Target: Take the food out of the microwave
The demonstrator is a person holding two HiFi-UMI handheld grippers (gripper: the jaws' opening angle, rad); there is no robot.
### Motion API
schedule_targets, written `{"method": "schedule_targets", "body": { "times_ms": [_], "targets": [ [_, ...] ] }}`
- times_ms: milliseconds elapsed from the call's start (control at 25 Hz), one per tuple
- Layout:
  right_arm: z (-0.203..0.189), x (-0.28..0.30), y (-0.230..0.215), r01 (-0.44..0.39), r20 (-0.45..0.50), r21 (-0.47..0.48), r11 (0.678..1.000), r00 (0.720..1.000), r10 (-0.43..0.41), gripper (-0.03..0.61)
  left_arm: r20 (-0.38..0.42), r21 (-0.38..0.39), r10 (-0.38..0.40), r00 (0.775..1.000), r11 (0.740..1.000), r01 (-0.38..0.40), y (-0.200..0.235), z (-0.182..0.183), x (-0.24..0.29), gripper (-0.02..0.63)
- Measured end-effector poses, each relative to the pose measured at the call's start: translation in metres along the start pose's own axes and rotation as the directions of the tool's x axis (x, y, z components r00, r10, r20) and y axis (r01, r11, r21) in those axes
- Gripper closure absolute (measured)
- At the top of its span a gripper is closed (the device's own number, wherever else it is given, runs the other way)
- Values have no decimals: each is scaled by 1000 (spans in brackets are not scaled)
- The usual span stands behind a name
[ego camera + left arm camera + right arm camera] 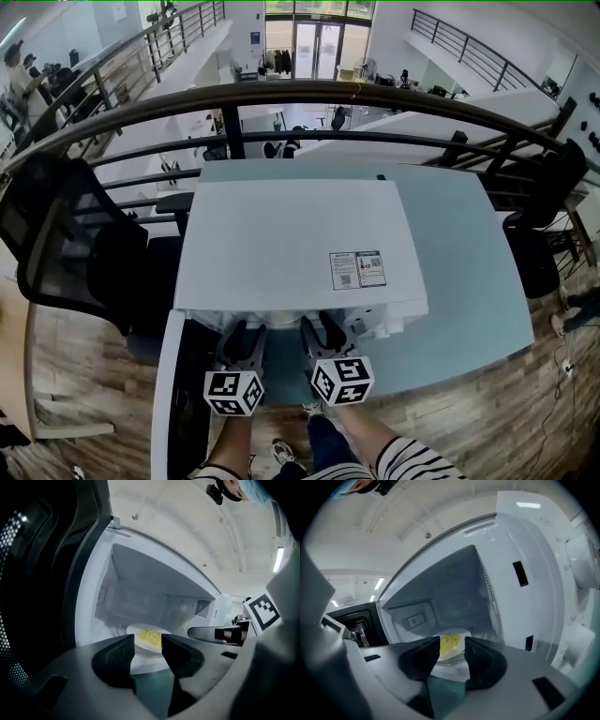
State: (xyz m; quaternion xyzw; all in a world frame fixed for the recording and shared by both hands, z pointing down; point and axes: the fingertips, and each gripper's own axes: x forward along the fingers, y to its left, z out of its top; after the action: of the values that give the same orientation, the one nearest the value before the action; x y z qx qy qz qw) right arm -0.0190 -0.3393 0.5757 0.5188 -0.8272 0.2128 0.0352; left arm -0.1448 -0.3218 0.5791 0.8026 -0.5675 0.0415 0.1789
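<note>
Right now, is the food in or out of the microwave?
In: yellow food on its plate sits inside the microwave cavity.

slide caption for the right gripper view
Open right gripper facing a plate of yellow food inside the open microwave.

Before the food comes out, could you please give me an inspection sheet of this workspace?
Surface: pale table, bearing the microwave.
Job's things: white microwave, door open; plate of yellow food inside.
Clutter: nothing seen.
Grippers: left gripper and right gripper before the opening, fingers apart, empty.
Cables: nothing seen on the table.
Surroundings: railing, black chair, wood floor.
</note>
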Motion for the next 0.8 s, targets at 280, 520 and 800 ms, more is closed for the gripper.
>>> {"method": "schedule_targets", "body": {
  "times_ms": [280, 520, 800],
  "targets": [
    [-14, 16, 0, 2, -32, -5, 1000, 1000, -2, 413, -27, 1, 5, 1000, 1000, -5, 11, -5, 16, 454],
    [-15, 30, -5, 9, -38, 22, 1000, 999, -9, 413, -64, 10, -8, 998, 1000, 9, 15, -10, 30, 454],
    [-20, 43, -9, 9, -73, 59, 998, 997, -5, 413, -108, -5, -32, 994, 999, 32, 14, -14, 40, 454]
  ]
}}
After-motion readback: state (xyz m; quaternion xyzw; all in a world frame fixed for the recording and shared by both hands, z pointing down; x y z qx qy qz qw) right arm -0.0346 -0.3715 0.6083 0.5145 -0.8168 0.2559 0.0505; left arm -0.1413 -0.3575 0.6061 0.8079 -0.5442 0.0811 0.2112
